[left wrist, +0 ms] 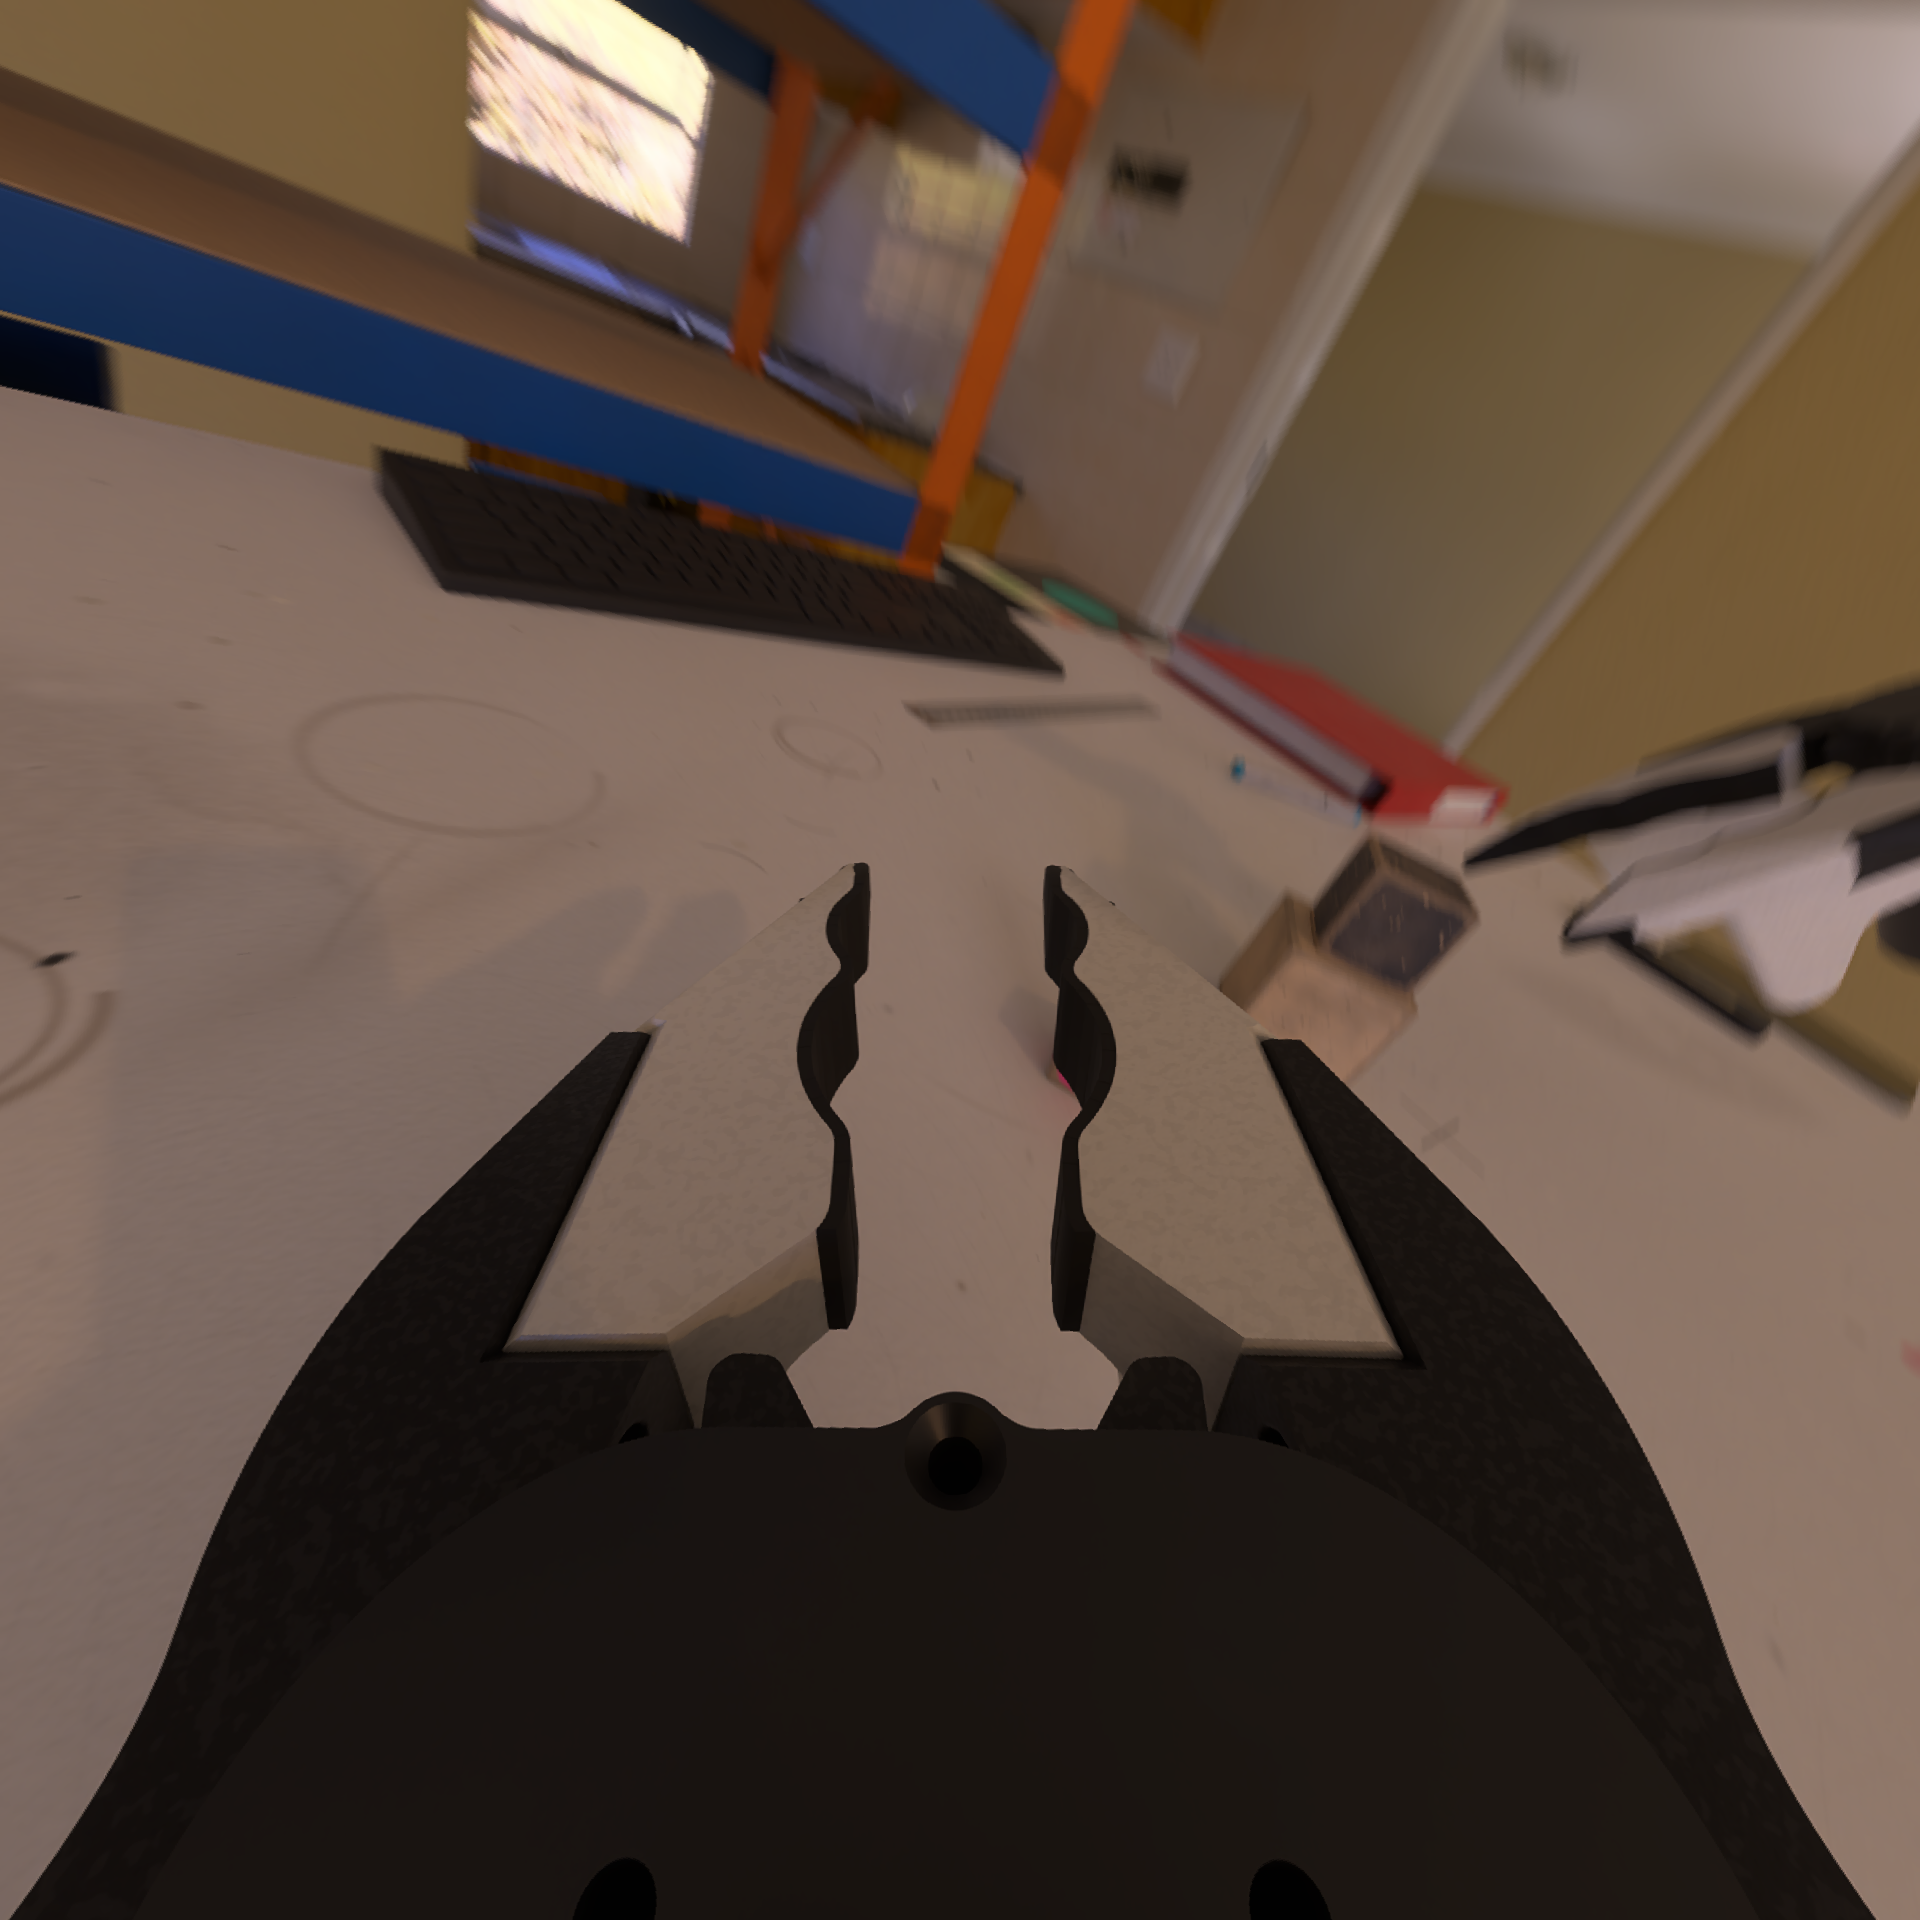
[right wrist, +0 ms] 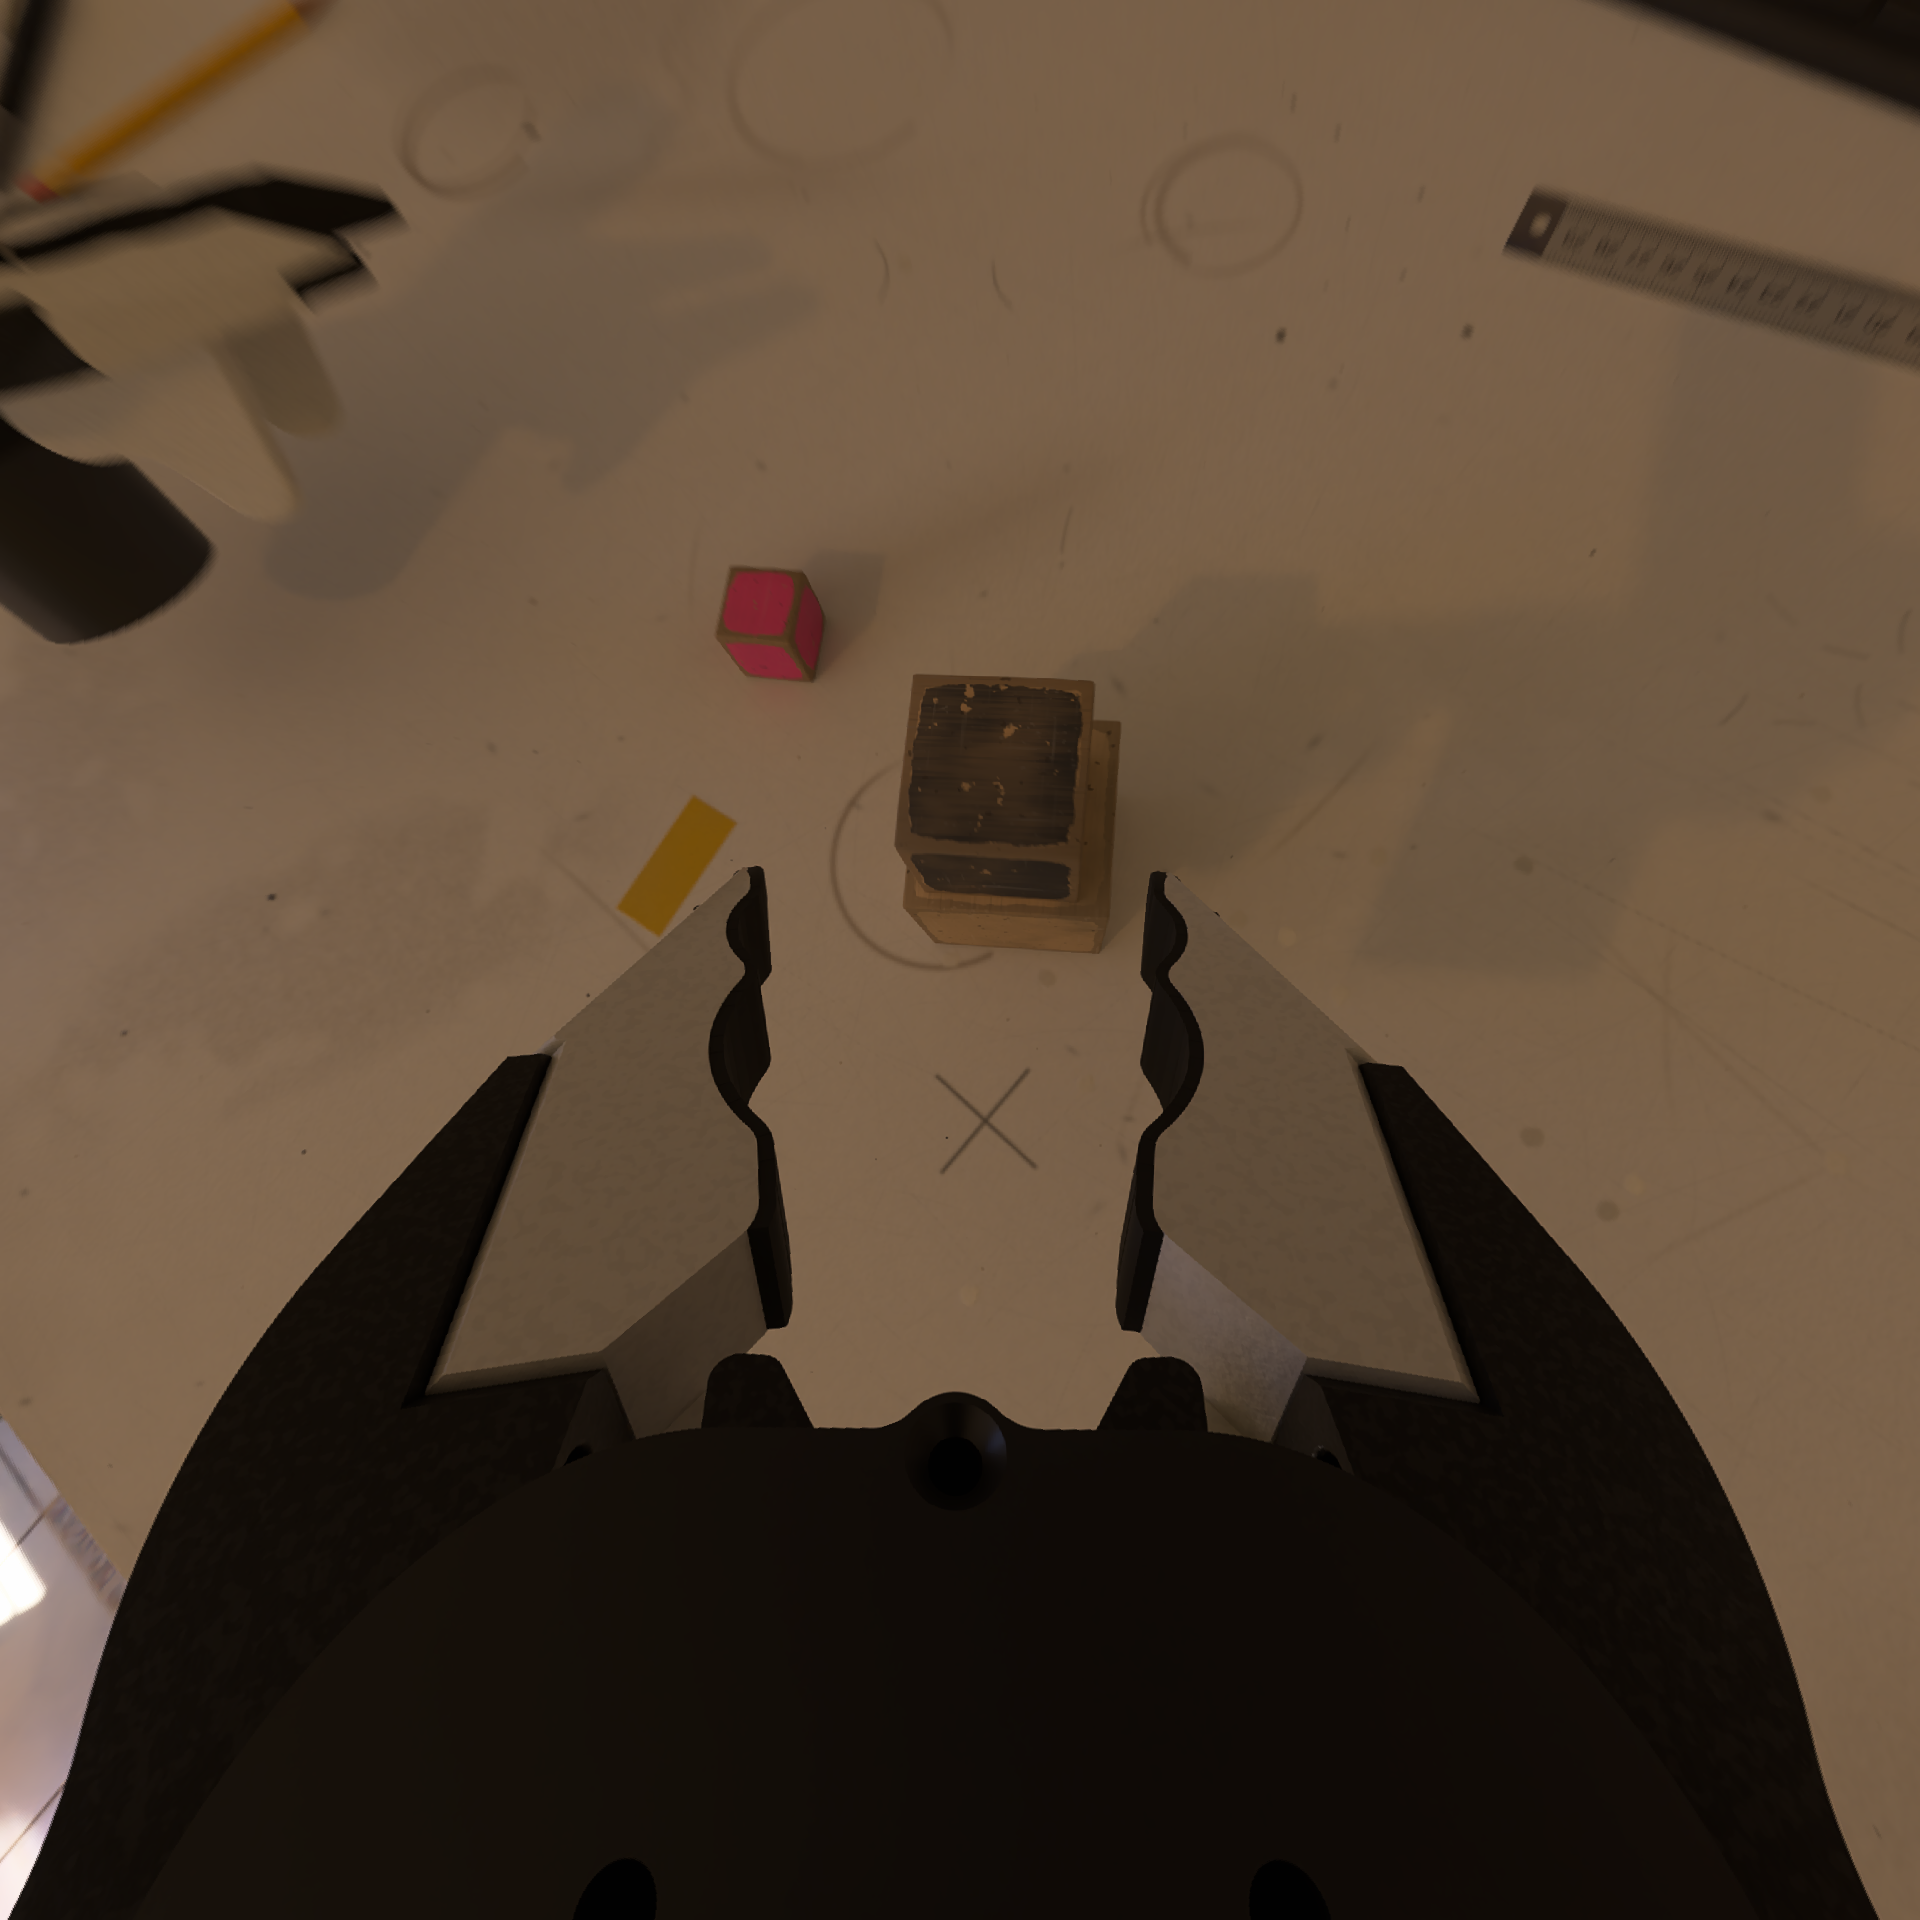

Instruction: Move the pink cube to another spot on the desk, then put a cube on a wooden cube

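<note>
Looks done: dark cube [right wrist: 995,764] sits on wooden cube [right wrist: 1013,920] mid-desk, pink cube [right wrist: 771,623] beside; right gripper [right wrist: 956,894] and left gripper [left wrist: 956,883] both spread, empty; just back off

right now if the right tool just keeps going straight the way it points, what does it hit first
Most likely the bare desk. The right tool is open, holds nothing and tilts down at the tabletop, with a pencilled X mark between its fingers. The stacked dark cube on the wooden cube lies just beyond; depth is unclear.
</note>
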